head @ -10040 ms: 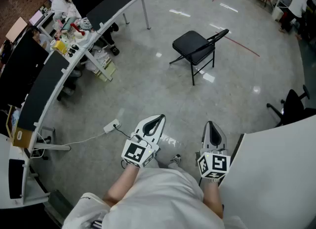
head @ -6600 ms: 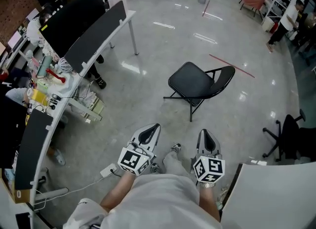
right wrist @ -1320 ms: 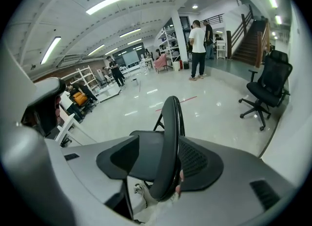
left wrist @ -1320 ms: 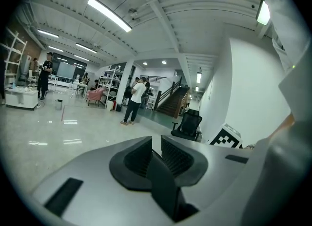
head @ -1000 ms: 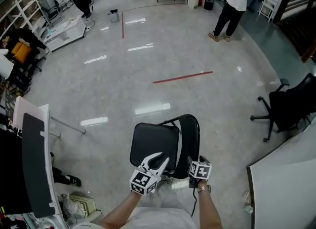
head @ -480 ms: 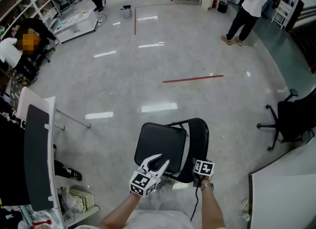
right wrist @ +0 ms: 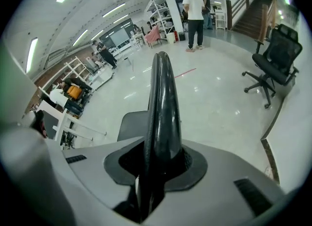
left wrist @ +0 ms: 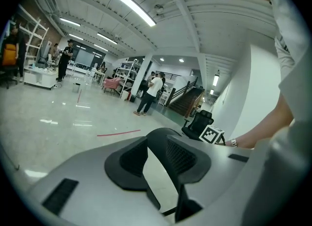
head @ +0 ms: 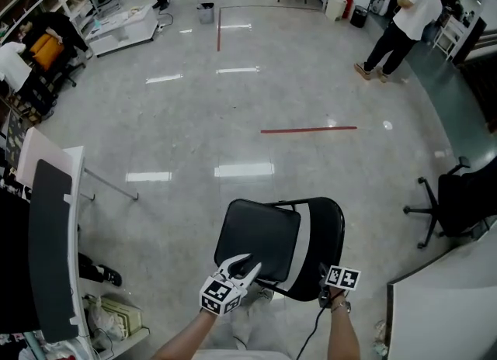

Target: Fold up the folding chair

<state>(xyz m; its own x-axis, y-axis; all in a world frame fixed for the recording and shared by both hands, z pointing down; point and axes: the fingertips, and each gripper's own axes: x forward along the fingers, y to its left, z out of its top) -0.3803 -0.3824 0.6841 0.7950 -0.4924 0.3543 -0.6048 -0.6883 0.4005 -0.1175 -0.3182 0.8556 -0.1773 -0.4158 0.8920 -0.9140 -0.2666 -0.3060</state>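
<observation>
The black folding chair stands unfolded on the floor just in front of me, its seat (head: 260, 234) to the left of its backrest (head: 328, 230). My right gripper (head: 325, 295) points steeply down. Its jaws have just been closing and now clamp the backrest's glossy top edge (right wrist: 163, 93), which runs up between them in the right gripper view (right wrist: 158, 154). My left gripper (head: 245, 264) hovers at the seat's near edge. Its jaws (left wrist: 157, 147) have opened slightly, and a dark chair edge shows in the gap; I cannot tell if it touches.
A white desk with a dark panel (head: 48, 234) runs along the left. A black office chair (head: 458, 195) and a white tabletop (head: 446, 304) are at the right. A red tape line (head: 308, 129) marks the floor beyond. A person (head: 405, 21) stands far off.
The right jaws closed onto the backrest's edge as that gripper sank a little. The left gripper dropped toward the seat's near edge and its fingers spread slightly.
</observation>
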